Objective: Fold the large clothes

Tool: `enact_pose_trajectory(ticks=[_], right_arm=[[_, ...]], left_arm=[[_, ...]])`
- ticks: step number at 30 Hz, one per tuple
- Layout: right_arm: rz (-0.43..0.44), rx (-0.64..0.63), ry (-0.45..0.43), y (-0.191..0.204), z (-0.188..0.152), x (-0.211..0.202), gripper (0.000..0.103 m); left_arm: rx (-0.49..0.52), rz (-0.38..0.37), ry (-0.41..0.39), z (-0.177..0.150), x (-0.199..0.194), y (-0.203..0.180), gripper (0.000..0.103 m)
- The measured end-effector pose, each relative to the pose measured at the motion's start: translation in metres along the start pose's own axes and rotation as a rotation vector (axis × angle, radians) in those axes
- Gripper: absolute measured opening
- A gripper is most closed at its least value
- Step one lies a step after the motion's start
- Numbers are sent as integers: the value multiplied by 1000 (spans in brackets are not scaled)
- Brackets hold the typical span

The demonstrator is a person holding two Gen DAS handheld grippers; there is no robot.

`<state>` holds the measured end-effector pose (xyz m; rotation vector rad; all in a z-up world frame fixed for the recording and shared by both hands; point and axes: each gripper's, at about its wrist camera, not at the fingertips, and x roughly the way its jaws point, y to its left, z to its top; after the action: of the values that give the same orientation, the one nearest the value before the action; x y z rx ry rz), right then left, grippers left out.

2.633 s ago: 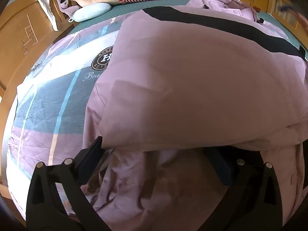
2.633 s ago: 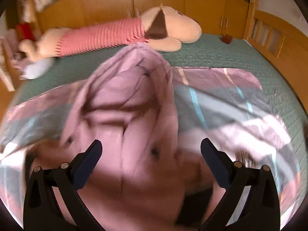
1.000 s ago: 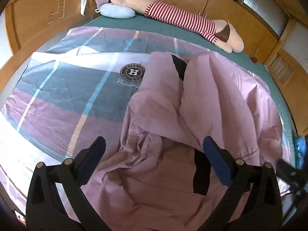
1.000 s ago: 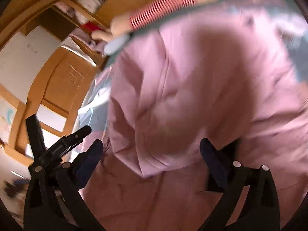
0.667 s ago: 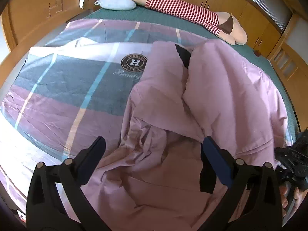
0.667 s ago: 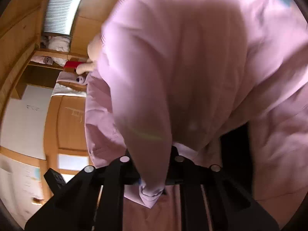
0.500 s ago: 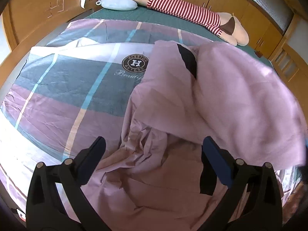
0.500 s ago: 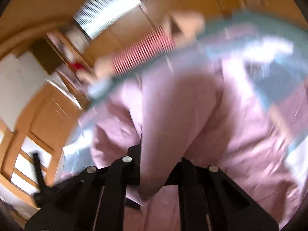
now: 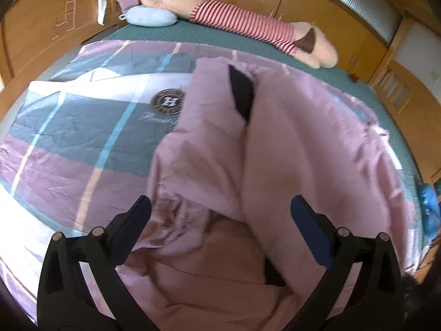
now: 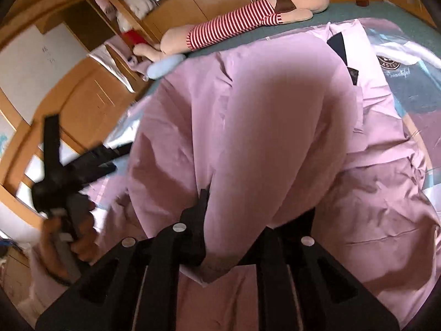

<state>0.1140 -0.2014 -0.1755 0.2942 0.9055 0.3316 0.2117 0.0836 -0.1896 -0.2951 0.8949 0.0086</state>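
Observation:
A large pink garment (image 9: 289,143) with a black strip (image 9: 242,96) lies crumpled on the plaid bedspread (image 9: 82,138). My left gripper (image 9: 220,220) is open and empty, hovering above the garment's near edge. My right gripper (image 10: 234,220) is shut on a fold of the pink garment (image 10: 275,127) and holds it lifted, so the cloth drapes over the fingers. The left gripper, held in a hand, shows blurred at the left of the right wrist view (image 10: 63,171).
A long striped plush toy (image 9: 237,22) and a blue pillow (image 9: 151,18) lie at the far side of the bed. Wooden cupboards (image 9: 317,5) surround the bed. A blue object (image 9: 430,209) sits at the right bed edge.
My right gripper shut on the pink garment and lifted a fold of it across the bed. My left gripper let go earlier and stays open above the near edge.

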Motion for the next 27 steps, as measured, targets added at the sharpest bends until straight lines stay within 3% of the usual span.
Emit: enact_pose_trajectory(ticks=[5, 6, 10, 14, 18, 21, 24, 26, 27], right_arm=[[-135, -194, -23, 30, -11, 3, 16], [-145, -207, -19, 33, -13, 8, 17], [-209, -302, -10, 43, -25, 23, 18], [-223, -308, -6, 34, -28, 24, 18], [-241, -338, -7, 40, -29, 23, 18], [-259, -370, -9, 46, -32, 23, 18], [-256, -367, -7, 47, -33, 23, 18], [-257, -354, 2, 46, -30, 20, 23], [-261, -358, -1, 47, -29, 17, 29]], left_arm=[[62, -216, 31, -8, -2, -31, 101], [84, -228, 48, -10, 0, -39, 101], [126, -154, 85, -16, 17, -54, 101], [4, -225, 187, -14, 29, -36, 101], [-43, -399, 206, -6, 18, -30, 101], [29, -407, 223, -10, 20, -48, 101], [123, -328, 262, -24, 35, -69, 101], [142, -290, 236, -32, 42, -70, 77], [144, -305, 251, -33, 46, -69, 58]])
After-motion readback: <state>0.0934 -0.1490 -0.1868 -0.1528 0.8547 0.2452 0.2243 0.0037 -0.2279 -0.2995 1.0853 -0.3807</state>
